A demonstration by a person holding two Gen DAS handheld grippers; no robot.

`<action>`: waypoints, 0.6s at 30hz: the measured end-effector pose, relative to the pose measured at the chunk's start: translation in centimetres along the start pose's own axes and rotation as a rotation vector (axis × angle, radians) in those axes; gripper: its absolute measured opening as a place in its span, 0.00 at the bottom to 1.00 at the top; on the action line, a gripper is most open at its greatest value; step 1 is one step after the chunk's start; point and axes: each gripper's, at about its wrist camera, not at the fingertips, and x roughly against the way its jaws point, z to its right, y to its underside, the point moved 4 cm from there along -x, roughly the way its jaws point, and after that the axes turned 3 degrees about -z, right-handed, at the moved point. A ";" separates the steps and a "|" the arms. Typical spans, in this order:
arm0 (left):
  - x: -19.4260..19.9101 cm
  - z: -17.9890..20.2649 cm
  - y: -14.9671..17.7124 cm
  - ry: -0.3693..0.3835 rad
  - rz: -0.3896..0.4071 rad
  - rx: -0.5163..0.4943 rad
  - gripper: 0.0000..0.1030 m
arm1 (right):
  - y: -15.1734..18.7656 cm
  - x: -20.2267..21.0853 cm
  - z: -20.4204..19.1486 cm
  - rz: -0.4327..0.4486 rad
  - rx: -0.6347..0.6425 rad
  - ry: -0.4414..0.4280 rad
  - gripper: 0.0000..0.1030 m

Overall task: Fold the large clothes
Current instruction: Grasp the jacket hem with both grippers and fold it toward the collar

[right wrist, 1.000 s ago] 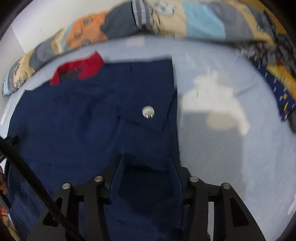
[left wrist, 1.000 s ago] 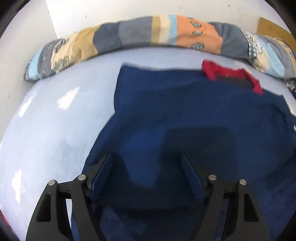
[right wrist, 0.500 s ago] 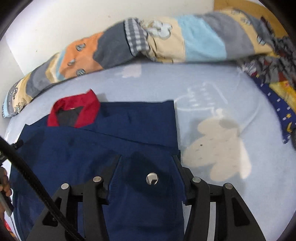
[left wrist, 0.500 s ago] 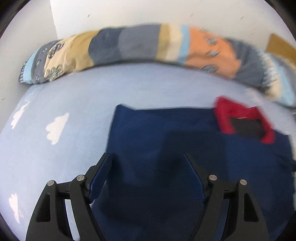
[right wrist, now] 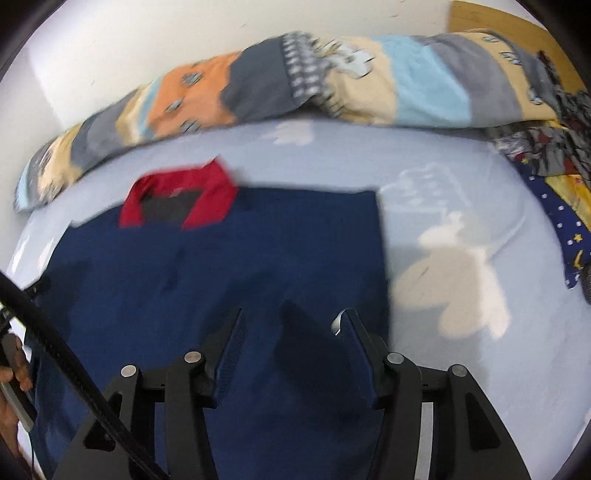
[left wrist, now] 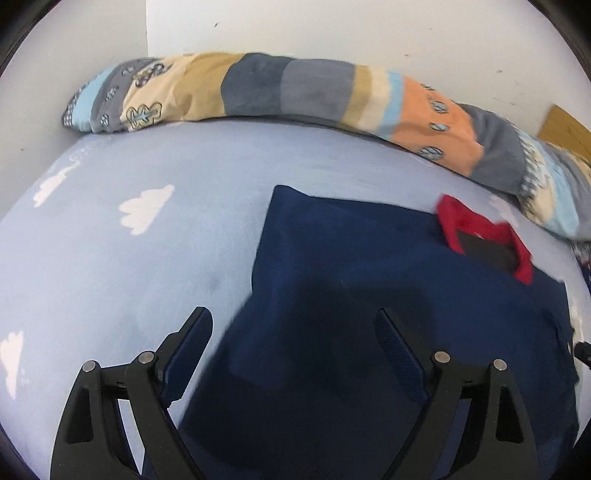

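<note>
A navy shirt [left wrist: 369, 277] with a red collar [left wrist: 480, 229] lies flat on the light-blue bed sheet [left wrist: 110, 258]. My left gripper [left wrist: 291, 314] hovers over the shirt's left edge. Its jaws are opening: one finger is above the sheet, the other above the cloth, and nothing is pinched. In the right wrist view the shirt [right wrist: 258, 258] and collar [right wrist: 177, 199] show again. My right gripper [right wrist: 292, 314] stands open above the shirt's right part. A metal snap [right wrist: 337, 322] peeks out beside its right finger.
A long patchwork bolster [left wrist: 295, 88] runs along the white wall behind the shirt. Dark star-print fabric [right wrist: 565, 229] lies at the right. A wooden headboard [right wrist: 498, 22] shows at the top right. A hand [right wrist: 11, 369] and a black cable [right wrist: 55, 350] are at the left edge.
Both grippers have lifted and drawn back from the shirt, so more bed and wall show. The left jaws have spread wider. The snap has slid down beside the right finger.
</note>
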 end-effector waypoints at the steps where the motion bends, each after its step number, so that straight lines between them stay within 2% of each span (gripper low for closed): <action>1: 0.8 0.3 0.9 0.004 -0.002 -0.014 0.87 | 1.0 -0.3 -0.4 -0.014 0.020 0.016 0.57; 4: 2.4 0.8 2.8 -0.012 0.021 -0.060 0.87 | 2.9 -1.7 -0.9 -0.064 0.055 0.037 0.55; 9: 0.7 1.3 5.3 -0.084 -0.024 -0.160 0.80 | 3.5 -2.9 -0.7 -0.077 0.059 0.054 0.56; 10: 0.7 1.4 5.6 -0.094 -0.010 -0.178 0.80 | 3.4 -3.0 -0.7 -0.085 0.056 0.054 0.56; 13: 1.9 1.6 5.7 -0.072 -0.007 -0.183 0.76 | 3.4 -2.3 -1.0 -0.081 0.061 0.061 0.56; 18: 5.1 2.1 6.5 -0.031 0.036 -0.171 0.76 | 3.5 1.4 -2.4 -0.021 0.084 0.035 0.56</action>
